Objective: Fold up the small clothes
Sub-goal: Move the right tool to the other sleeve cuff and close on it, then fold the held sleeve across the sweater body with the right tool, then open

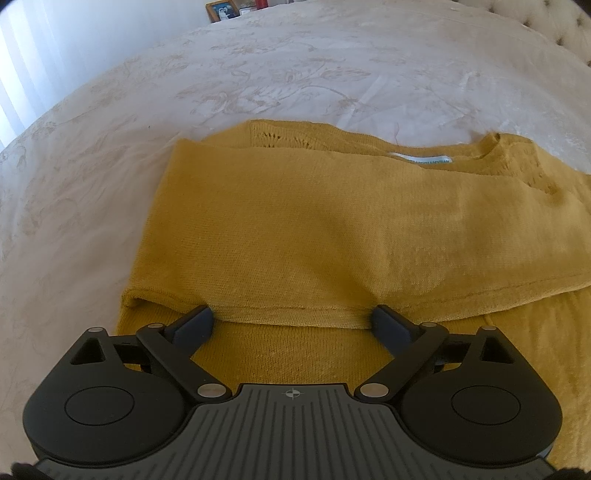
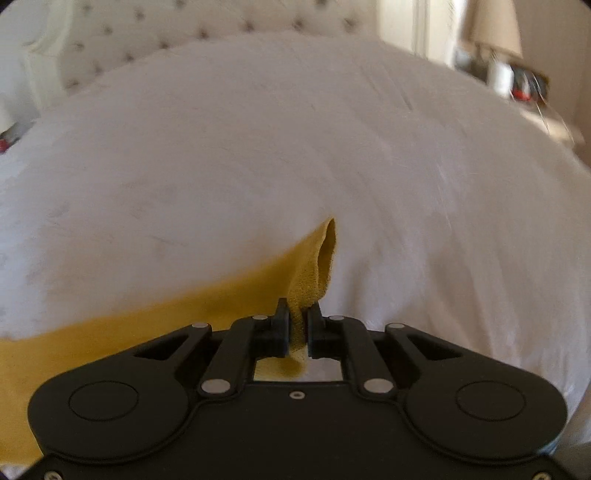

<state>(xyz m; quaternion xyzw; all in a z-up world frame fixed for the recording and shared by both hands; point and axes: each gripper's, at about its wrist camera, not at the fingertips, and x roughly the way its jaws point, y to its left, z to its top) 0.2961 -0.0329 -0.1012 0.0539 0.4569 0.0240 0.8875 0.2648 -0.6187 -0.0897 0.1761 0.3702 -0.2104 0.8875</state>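
Observation:
A mustard-yellow knit sweater [image 1: 295,229] lies on the bed, one sleeve folded across its body, a white neck label [image 1: 421,159] at the far side. My left gripper [image 1: 293,319] is open, its fingertips [image 1: 197,321] at the near edge of the folded sleeve, low over the sweater. My right gripper [image 2: 298,325] is shut on the cuff end of the other sleeve [image 2: 314,273]. That sleeve trails away to the lower left in the right wrist view.
The bed cover [image 1: 295,74] is white with a pale floral pattern. A tufted headboard [image 2: 177,26] stands beyond the bed. A lamp [image 2: 495,29] and small items sit on a nightstand at the right. A framed picture [image 1: 221,9] stands past the far edge.

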